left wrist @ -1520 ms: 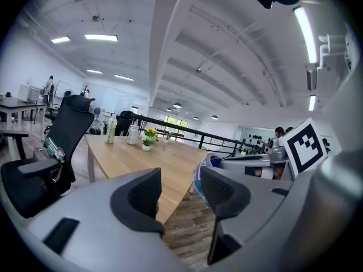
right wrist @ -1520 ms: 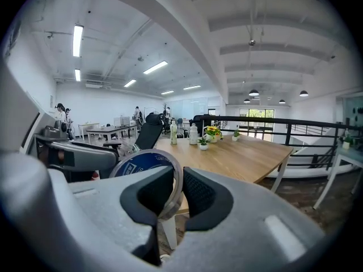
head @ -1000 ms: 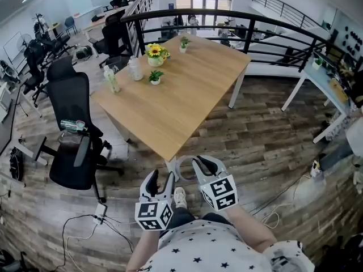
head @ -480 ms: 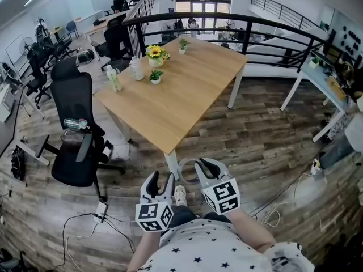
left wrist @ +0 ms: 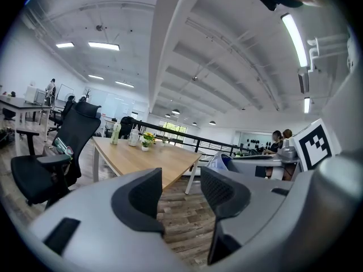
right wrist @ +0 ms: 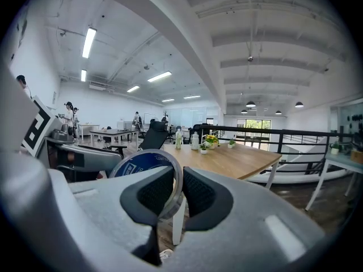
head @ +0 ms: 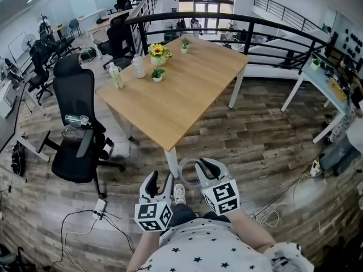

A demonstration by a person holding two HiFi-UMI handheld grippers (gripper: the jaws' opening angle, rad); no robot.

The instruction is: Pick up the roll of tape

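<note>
The roll of tape [head: 185, 171] is a thin ring with a blue label [right wrist: 140, 164]. It hangs in the air just short of the wooden table's [head: 181, 89] near corner. My right gripper [head: 199, 169] is shut on the ring's wall, one pad inside and one outside [right wrist: 178, 191]. To its left at the same height, my left gripper [head: 160, 181] stands open with nothing between its pads [left wrist: 180, 194]. Both grippers point towards the table [right wrist: 227, 157], close to the person's body.
On the table's far left stand a sunflower pot [head: 155, 54], small plants and two bottles [head: 116, 77]. A black office chair [head: 76, 129] stands left of the table. Cables and a power strip [head: 100, 207] lie on the wood floor. A black railing [head: 266, 27] runs behind.
Both grippers have drawn back a little from the table's corner, the right one still carrying the tape. Neither grip has changed.
</note>
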